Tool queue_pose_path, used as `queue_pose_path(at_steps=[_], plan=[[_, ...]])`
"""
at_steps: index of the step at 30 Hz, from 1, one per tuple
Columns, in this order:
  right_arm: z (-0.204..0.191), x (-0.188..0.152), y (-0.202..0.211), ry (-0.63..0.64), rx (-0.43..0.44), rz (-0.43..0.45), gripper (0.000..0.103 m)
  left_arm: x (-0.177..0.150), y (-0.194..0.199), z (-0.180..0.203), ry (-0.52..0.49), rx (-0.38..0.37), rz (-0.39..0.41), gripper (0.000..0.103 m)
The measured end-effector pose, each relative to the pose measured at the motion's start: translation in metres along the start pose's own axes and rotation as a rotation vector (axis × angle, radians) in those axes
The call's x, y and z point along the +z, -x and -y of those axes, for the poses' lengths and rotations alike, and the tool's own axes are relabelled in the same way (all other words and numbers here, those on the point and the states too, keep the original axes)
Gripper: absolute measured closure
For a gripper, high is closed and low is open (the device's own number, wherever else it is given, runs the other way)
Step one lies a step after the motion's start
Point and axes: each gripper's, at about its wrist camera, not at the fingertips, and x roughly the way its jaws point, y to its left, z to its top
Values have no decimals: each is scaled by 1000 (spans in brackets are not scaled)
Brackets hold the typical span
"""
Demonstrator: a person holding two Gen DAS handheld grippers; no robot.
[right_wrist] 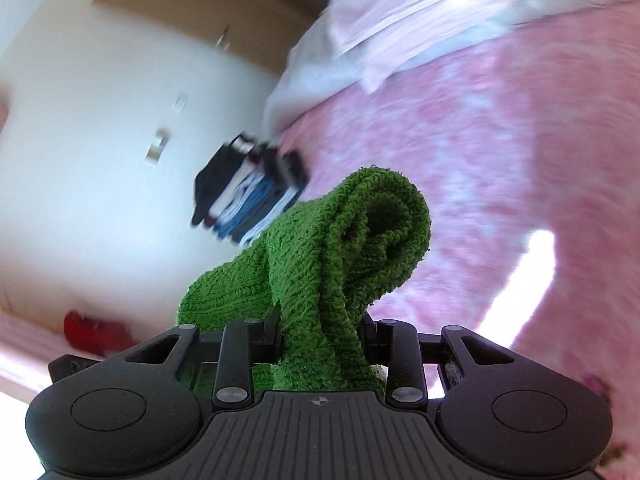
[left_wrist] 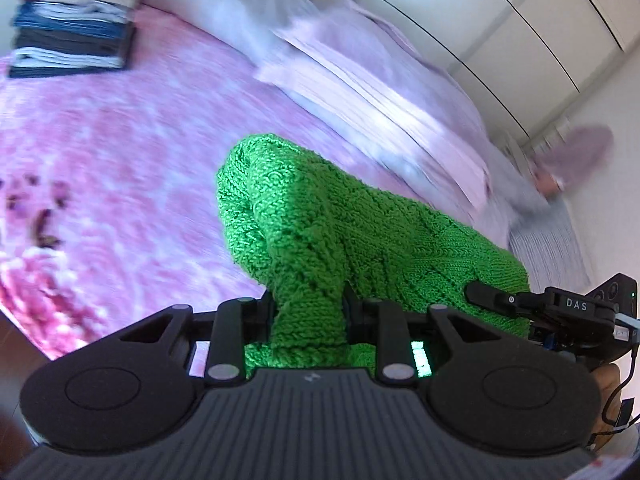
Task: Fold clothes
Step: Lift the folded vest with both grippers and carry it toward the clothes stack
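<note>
With both the left gripper [left_wrist: 308,312] and right gripper [right_wrist: 320,336] pinching the green sweater [left_wrist: 320,232] bunched above the pink bed [left_wrist: 120,140], thick knit could slip from the fingers.

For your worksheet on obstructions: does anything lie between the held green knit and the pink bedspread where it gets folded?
Nothing visible does. Both grippers, left gripper and right gripper, clamp the green knit above bare pink bedspread; the folded stack sits far off.

A bed [left_wrist: 120,140] with a pink patterned cover fills the scene, pale pillows [left_wrist: 360,72] at its far side. White wardrobe doors [left_wrist: 500,20] stand right. A cream wall [right_wrist: 100,100] holds a wooden door [right_wrist: 192,4]. Sunlight [right_wrist: 528,280] streaks the cover.
</note>
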Motion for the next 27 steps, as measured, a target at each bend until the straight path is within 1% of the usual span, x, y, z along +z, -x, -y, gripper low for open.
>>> queue_pose_path(at_steps=[5,7,10,14,19,22,27], plan=[[-43,20,-84,55,25,-61,74,38,9,-54,57,39,56,79],[-54,24,-112,66,29,-75,74,59,10,-78,68,46,64,79],[-82,40,-170,54,18,-88,74,98,11,-122,85,46,57,79],[-125,65,-246,49,10,-106,74,157,14,-181,97,49,48,79],[-182,104,-344,59,31,-111,74,239,20,-247,99,64,71,79],[-221,137,-404,93,52,-117,74,291,25,-285,108,67,108,79],[-291,207,-497,196,94,-109,74,385,24,-339,107,64,203,79]])
